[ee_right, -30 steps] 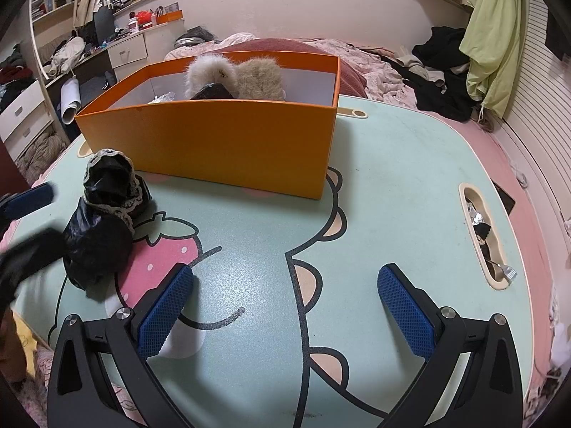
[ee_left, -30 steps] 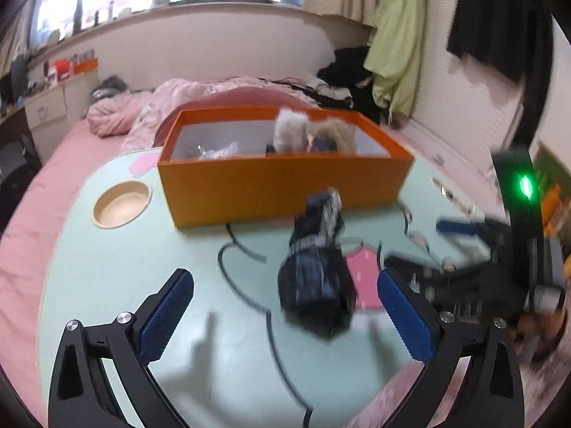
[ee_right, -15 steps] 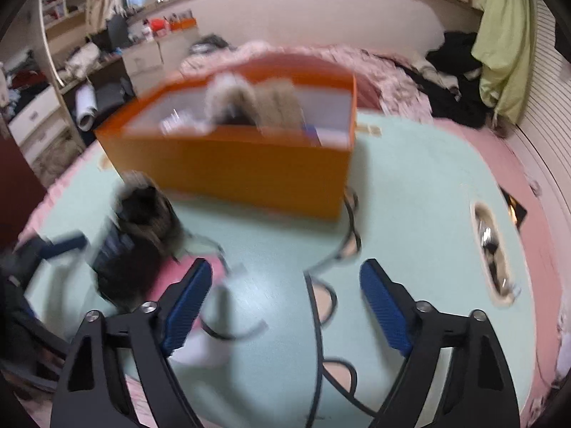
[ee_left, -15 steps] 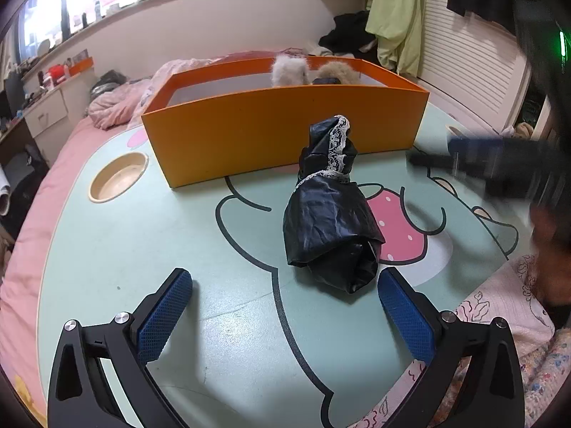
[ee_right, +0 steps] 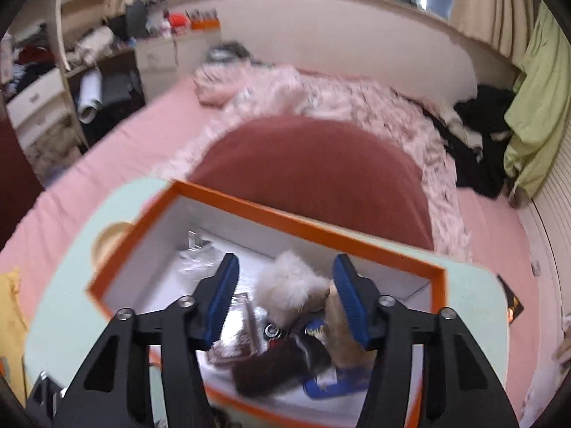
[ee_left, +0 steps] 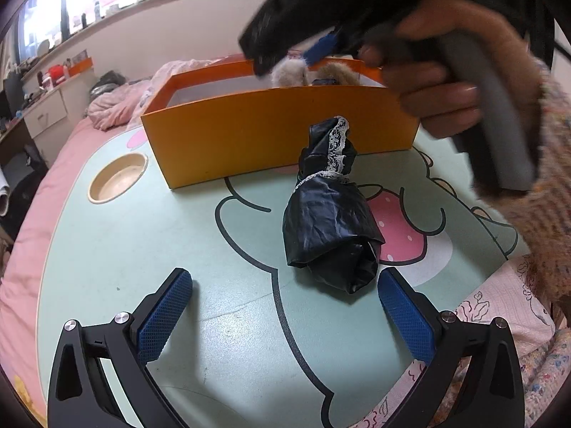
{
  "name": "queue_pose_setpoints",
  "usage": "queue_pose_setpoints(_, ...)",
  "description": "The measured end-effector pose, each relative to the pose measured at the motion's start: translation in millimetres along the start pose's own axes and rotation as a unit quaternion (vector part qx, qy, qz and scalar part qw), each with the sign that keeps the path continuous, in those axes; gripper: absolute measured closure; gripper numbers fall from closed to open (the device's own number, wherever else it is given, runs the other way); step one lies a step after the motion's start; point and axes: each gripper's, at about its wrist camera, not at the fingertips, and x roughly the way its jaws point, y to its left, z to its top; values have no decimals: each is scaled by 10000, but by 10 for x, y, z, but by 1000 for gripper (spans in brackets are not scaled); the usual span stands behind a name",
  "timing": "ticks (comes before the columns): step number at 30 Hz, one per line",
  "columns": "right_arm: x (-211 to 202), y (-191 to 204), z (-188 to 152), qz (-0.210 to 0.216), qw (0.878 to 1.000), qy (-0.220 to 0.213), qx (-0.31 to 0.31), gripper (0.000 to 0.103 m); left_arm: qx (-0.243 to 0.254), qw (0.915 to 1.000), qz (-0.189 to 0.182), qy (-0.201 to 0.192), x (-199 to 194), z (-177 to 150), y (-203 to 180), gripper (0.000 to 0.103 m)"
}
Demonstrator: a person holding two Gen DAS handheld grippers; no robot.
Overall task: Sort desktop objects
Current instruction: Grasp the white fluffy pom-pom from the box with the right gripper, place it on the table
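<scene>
Worktop (ee_left: 107,249): mint green, cartoon print; orange box (ee_left: 271,135) on it.
Room: pink bed (ee_right: 107,149) behind.
Left gripper (ee_left: 285,306): fingers wide apart, empty.
Right gripper (ee_right: 285,299): fingers just narrowing, gripping nothing, above the box.

Setting was a lived-in home bedroom. A bed (ee_right: 117,135) with pink sheet and rumpled pink quilt (ee_right: 321,100) filled the room. Clothes (ee_right: 535,114) hung by curtains (ee_right: 474,3) under a wide window. A cluttered white drawer unit (ee_right: 39,103) stood at left. The worktop (ee_left: 107,249), printed with a cartoon, sat over the bed.
</scene>
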Motion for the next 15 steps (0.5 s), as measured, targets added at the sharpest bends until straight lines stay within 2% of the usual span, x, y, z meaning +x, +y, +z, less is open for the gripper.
queue_pose_setpoints(1, 62, -30, 4, 13, 9999, 139, 30, 59, -1, 10000, 1, 2, 0, 0, 2, 0)
queue_pose_setpoints(2, 145, -40, 1, -3, 9995, 309, 46, 67, 0, 10000, 0, 1, 0, -4, 0, 0)
queue_pose_setpoints(4, 162, -101, -3, -27, 9996, 286, 73, 72, -1, 10000, -3, -4, 0, -4, 6, 0)
queue_pose_setpoints(5, 140, -145, -12, 39, 9996, 264, 119, 77, -2, 10000, -5, 0, 1, -2, 6, 0)
queue_pose_setpoints(6, 85, -195, -18, 179, 9994, 219, 211, 77, 0, 10000, -3, 1, 2, -3, 2, 0)
queue_pose_setpoints(12, -756, -505, -113, 1088, 9894, -755, 594, 77, 2, 10000, -10, -4, 3, -12, 7, 0)
queue_pose_setpoints(15, -1110, -559, -284, 1180, 9866, -957, 601, 77, 4, 10000, -10, -4, 3, -16, 9, 0)
